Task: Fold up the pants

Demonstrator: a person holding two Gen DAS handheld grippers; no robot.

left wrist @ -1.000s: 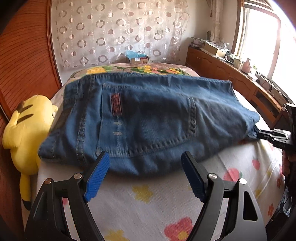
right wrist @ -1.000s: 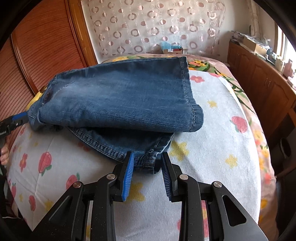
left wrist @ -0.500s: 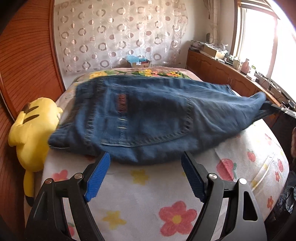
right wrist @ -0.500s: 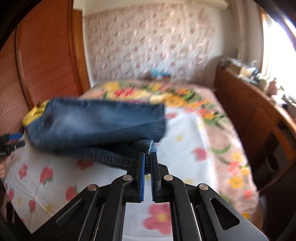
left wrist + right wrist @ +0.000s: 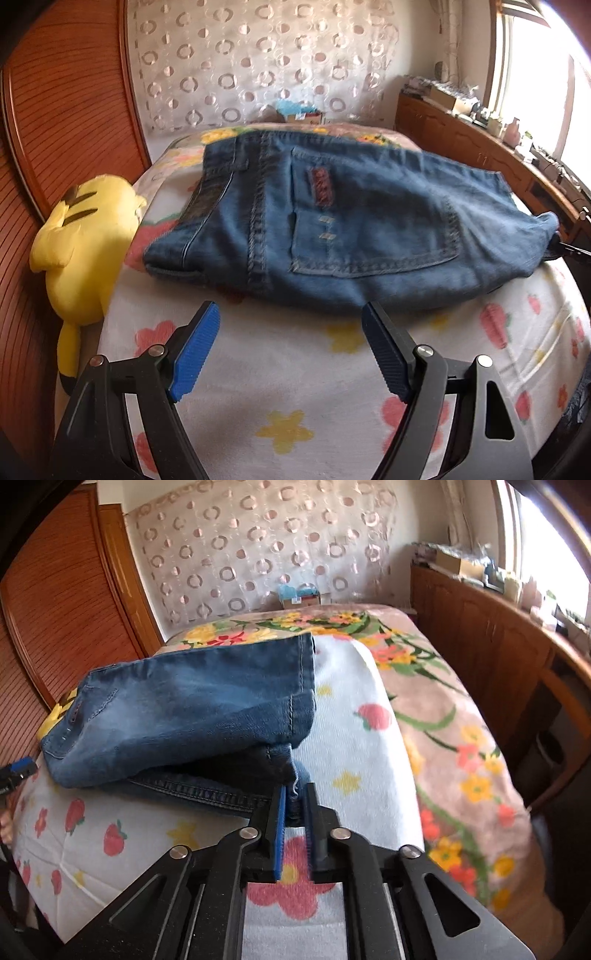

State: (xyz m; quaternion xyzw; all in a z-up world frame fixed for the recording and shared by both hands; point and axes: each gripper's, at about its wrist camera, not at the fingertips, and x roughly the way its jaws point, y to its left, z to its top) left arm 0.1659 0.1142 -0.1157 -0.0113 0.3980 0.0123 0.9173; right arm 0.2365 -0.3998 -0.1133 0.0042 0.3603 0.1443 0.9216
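Observation:
The blue jeans (image 5: pixel 369 229) lie folded on the bed, back pocket and waistband facing up in the left wrist view. My left gripper (image 5: pixel 290 350) is open and empty, just short of the jeans' near edge. In the right wrist view the folded legs (image 5: pixel 192 709) lie with the hems to the right. My right gripper (image 5: pixel 293 805) is shut on the lower layer's hem corner and holds it a little above the bed. Its tip also shows at the right edge of the left wrist view (image 5: pixel 570 251), holding the denim.
The bed carries a white flower-print blanket (image 5: pixel 295 387) over a floral quilt (image 5: pixel 424 672). A yellow plush toy (image 5: pixel 85 243) lies at the bed's left side against the wooden wall. A wooden cabinet (image 5: pixel 498 646) with clutter runs along the right under the window.
My right gripper closed on the lower hem and lifted it, dragging the jeans. My left gripper stayed open and drew back from the jeans.

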